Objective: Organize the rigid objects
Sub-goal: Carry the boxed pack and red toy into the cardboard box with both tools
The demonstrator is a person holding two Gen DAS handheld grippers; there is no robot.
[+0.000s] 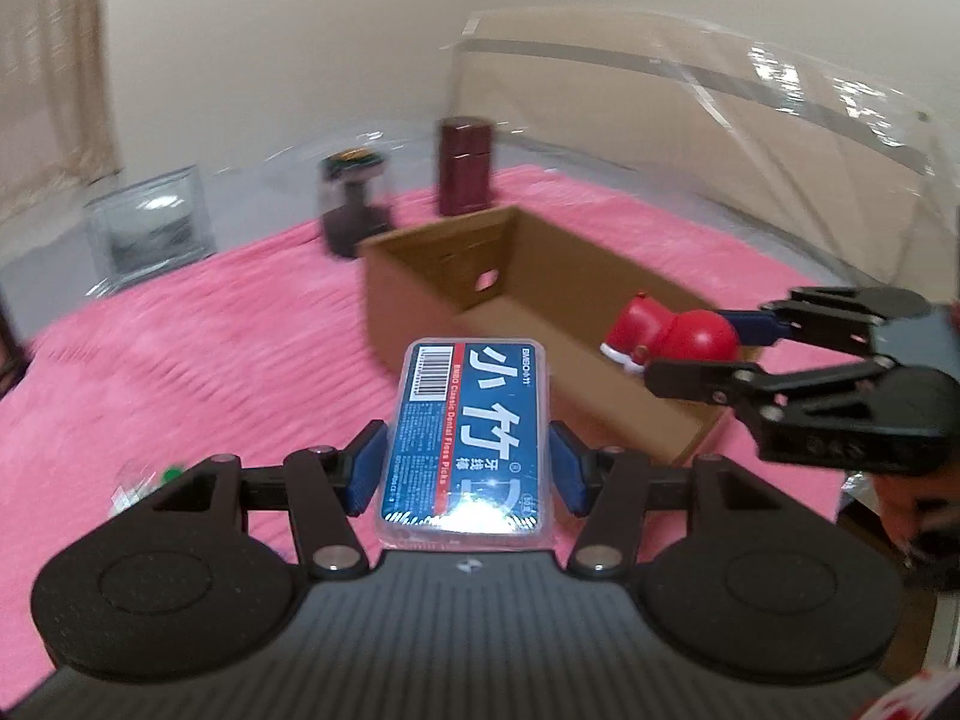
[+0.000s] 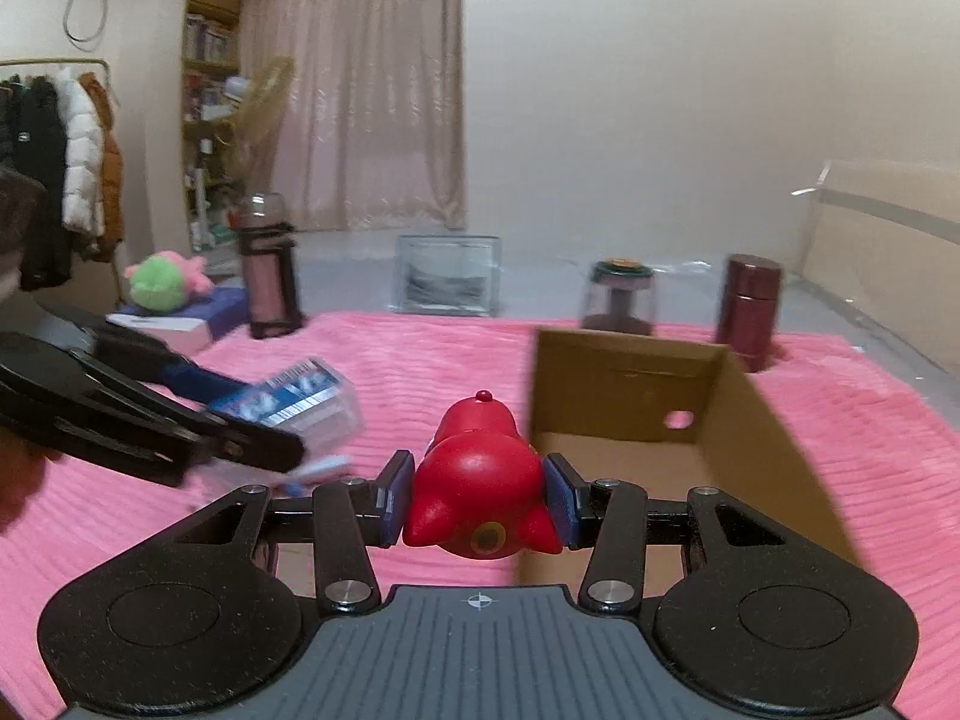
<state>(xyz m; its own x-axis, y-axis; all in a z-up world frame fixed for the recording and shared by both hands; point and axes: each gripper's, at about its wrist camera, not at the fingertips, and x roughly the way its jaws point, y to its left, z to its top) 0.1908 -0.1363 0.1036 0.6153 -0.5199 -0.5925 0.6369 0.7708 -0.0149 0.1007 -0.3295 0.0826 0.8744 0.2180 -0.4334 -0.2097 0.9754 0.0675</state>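
My left gripper clamps the flat, glossy floss-pick case; my right gripper pinches a smooth red figurine. The open cardboard box sits at two o'clock on ribbed pink cloth.

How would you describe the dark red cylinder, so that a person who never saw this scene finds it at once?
Start at the pink cloth and find the open cardboard box on it. Just behind the box's far corner stands the dark red cylinder, upright. The jar beside it is see-through with a dark lid, while the cylinder is opaque, taller and one colour all over.
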